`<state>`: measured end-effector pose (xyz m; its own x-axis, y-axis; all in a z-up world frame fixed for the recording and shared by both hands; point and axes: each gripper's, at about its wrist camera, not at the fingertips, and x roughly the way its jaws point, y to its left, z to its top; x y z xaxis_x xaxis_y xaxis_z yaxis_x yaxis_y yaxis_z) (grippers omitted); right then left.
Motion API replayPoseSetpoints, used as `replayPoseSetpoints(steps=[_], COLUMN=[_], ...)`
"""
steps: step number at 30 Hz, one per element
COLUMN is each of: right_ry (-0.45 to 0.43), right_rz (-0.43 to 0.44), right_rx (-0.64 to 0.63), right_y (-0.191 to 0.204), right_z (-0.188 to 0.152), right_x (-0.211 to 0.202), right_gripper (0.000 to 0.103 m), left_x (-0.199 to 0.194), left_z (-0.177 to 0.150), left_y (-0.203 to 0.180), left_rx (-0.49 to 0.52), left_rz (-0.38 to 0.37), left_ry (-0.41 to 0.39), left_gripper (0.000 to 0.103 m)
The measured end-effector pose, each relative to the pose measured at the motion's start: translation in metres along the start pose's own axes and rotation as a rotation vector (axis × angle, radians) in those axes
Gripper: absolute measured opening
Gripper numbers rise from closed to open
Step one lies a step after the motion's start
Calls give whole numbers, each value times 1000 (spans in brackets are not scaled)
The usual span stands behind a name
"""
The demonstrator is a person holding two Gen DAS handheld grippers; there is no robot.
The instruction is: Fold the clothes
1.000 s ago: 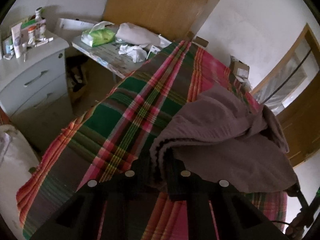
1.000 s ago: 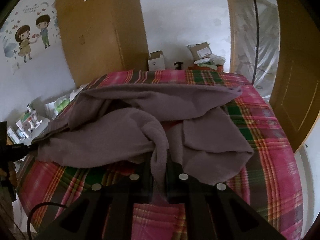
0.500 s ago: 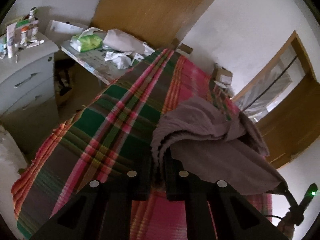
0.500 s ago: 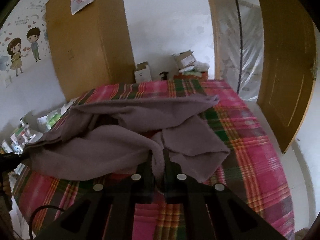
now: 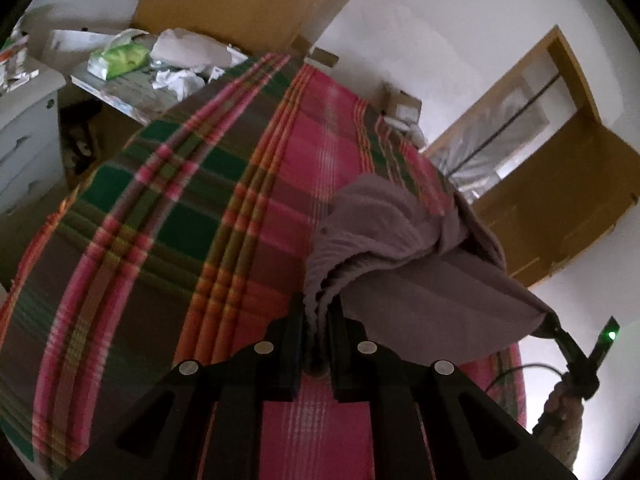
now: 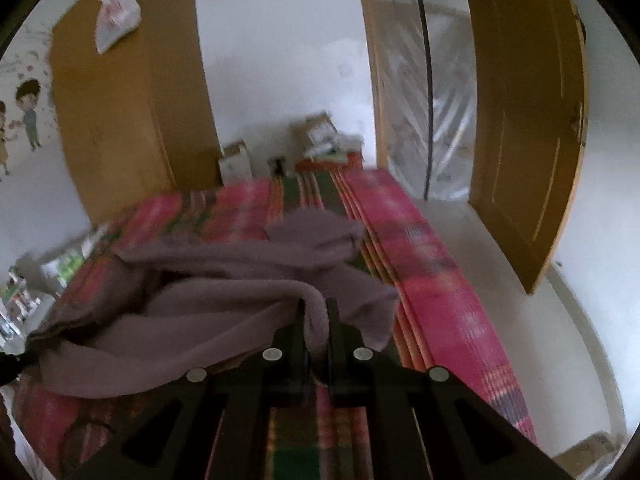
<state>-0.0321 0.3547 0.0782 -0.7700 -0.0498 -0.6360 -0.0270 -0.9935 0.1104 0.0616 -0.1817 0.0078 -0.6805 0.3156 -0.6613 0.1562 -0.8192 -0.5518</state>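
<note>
A mauve fleece garment (image 5: 404,256) hangs above the plaid bed cover (image 5: 200,216), stretched between both grippers. My left gripper (image 5: 318,308) is shut on a bunched edge of it. Its far corner runs to the other gripper (image 5: 560,332) at the right, held by a hand. In the right wrist view the same garment (image 6: 224,300) sags leftward, its far end resting on the cover (image 6: 420,264). My right gripper (image 6: 316,312) is shut on a rolled edge of the cloth.
A cluttered side table (image 5: 132,88) with a green tissue pack (image 5: 120,60) and a grey drawer unit (image 5: 24,136) stand left of the bed. Cardboard boxes (image 6: 316,136) sit past the bed's head. A wooden door (image 6: 524,128) stands ajar at the right, with bare floor beside the bed.
Both grippers have risen and pulled back, lifting the garment off the cover. More of the plaid cover now shows, and the cloth is gathered closer to the bed's near end.
</note>
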Motion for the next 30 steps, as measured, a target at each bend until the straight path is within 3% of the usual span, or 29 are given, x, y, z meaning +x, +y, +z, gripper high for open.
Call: replayPoseSetpoints(steps=[5,9,13,16,23,25,30], right_ry=[66,82,32,-58,-162,-132,79], right_rz=[0,75,109,72,2,63,289], right_rx=[83,119,19,-33,-57,-69,-94], right_y=[-12,1,42,63,84,93,142], right_z=[-5,-5,-1,9,50,53,34], right_x=[5,-5,-14,-21,-39,-38,9], right_gripper=[9,25,27,27,28,28,28], left_x=[5,5,6,6,6,7,9], left_z=[-6,-6,-4,-3,-2,-3,-4], left_y=[8,7,12,15,19,21,22], left_rx=[-8,12,11,11,10,8,10], left_rz=[13,8,-5,-17,-51,-58,-68], left_ry=[28,27,33,37,45,47,53], left_gripper=[10,10,10,10,10,10,10])
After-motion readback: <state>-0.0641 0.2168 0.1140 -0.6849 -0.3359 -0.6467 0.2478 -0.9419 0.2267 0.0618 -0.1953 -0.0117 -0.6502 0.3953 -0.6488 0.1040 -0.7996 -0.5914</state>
